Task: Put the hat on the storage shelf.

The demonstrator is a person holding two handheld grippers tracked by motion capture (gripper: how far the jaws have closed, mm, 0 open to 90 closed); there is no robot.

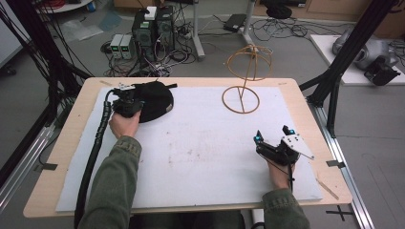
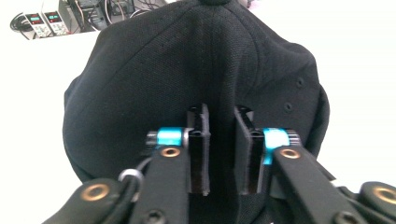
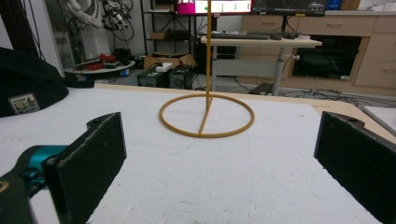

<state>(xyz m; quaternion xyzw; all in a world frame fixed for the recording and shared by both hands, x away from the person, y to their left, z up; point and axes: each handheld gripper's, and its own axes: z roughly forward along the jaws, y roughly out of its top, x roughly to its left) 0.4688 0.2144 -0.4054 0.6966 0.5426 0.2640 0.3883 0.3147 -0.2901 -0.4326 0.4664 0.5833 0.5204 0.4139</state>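
- My desk (image 1: pixel 305 119) carries a white mat (image 1: pixel 200 152).
- On the mat: a black cap (image 1: pixel 155 98) far left, a wire stand (image 1: pixel 241 99) far right.

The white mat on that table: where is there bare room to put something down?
The white mat is bare across its middle, between the black cap at far left, the wire hat stand at far right and the right gripper. The left gripper crowds the cap's corner.
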